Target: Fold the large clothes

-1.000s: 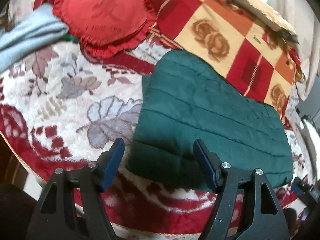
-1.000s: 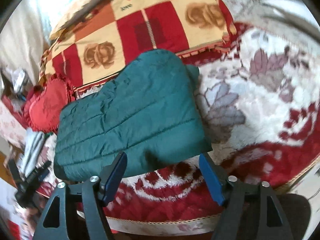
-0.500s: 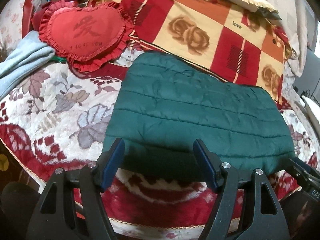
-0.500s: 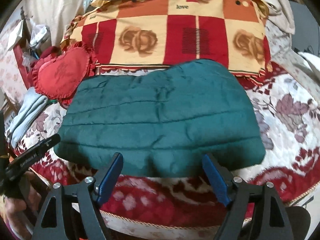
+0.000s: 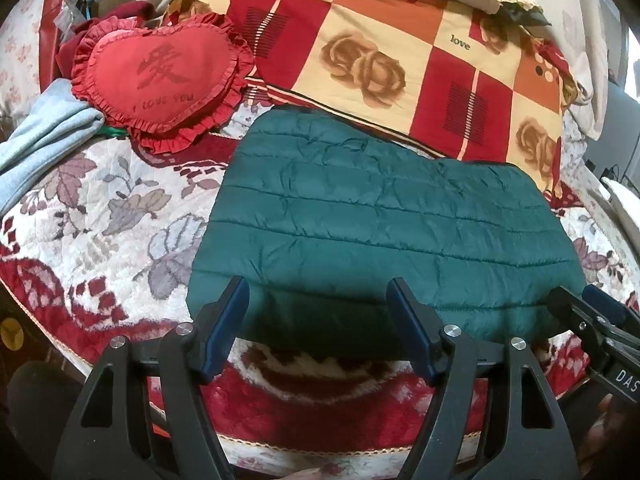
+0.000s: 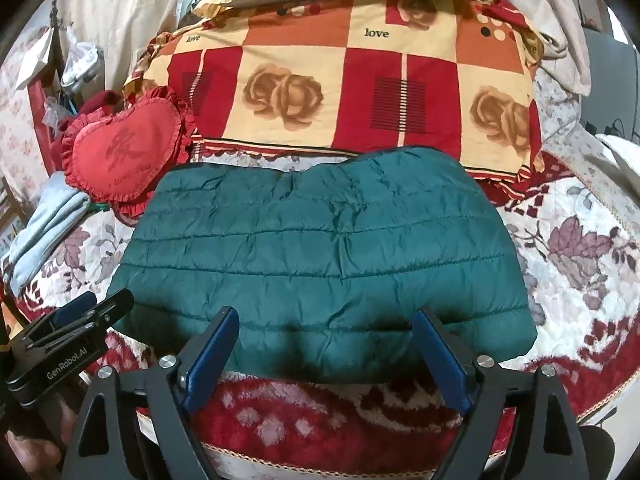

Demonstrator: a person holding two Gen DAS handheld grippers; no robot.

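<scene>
Green jacket: the folded quilted jacket (image 5: 380,232) lay flat on the floral blanket (image 5: 100,216), just ahead of both tools, its near edge between and slightly beyond their fingers.
Left gripper: the left gripper (image 5: 320,320) had its jaws spread wide, holding nothing, pointed at the jacket's near left part.
Right gripper: the right gripper (image 6: 326,354) was likewise spread apart and held nothing, facing the jacket's near middle.
Change: a second earlier both views met the jacket at a slant; now each faced it squarely, and each tool showed at the edge of the other's view.
Pose: both tools hung low over the blanket's near edge, side by side, fingers aimed forward.
Beyond: a red heart cushion (image 5: 160,76) sat ahead to the left, a checked rose quilt (image 6: 340,92) straight behind the jacket.
</scene>
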